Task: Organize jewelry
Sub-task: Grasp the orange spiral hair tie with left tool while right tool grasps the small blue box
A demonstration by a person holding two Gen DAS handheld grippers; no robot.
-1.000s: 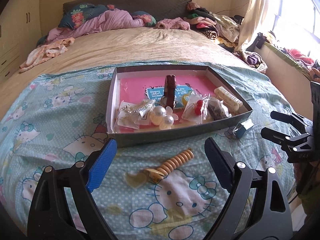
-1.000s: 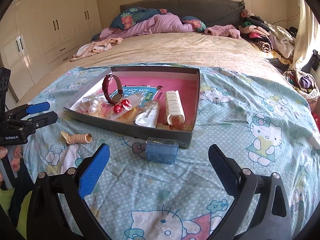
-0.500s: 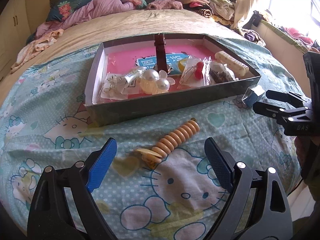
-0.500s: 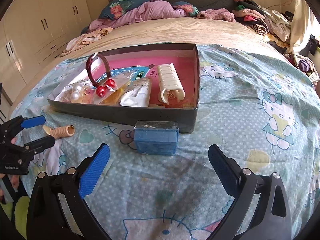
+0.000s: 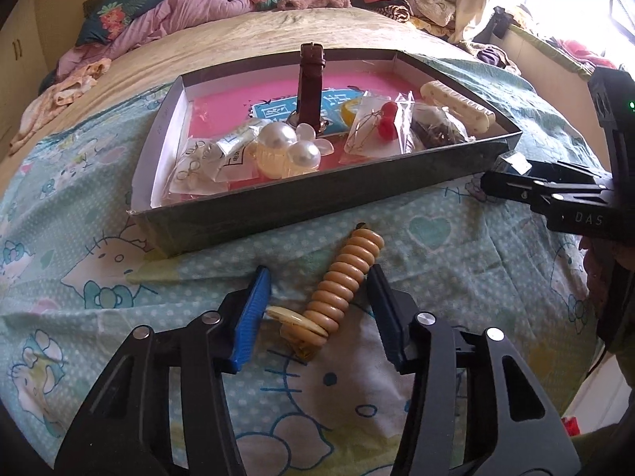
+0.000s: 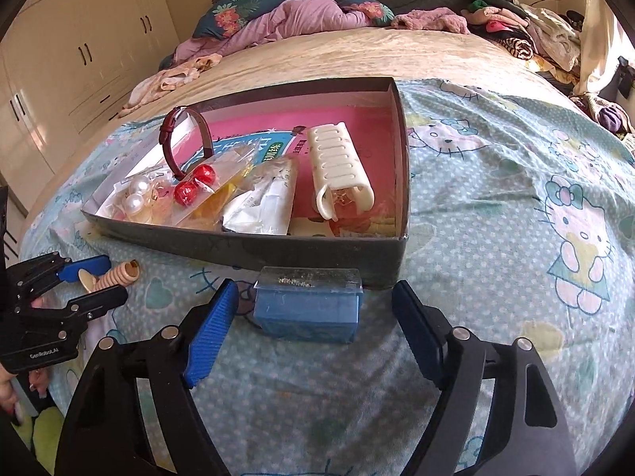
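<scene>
Mostly sorted: the box [image 5: 317, 202] on the bed already holds watch [image 5: 310, 79], pearls and packets. Outside it, the ribbed hair clip [image 5: 341, 281] sits between the released left hand-held gripper [image 5: 319, 313], the small blue case [image 6: 307, 311] between the released right hand-held gripper [image 6: 315, 325].

Bright daylight from window [image 5: 575, 4], glare there; strong fisheye bending, dark corners; focus sharp.
</scene>
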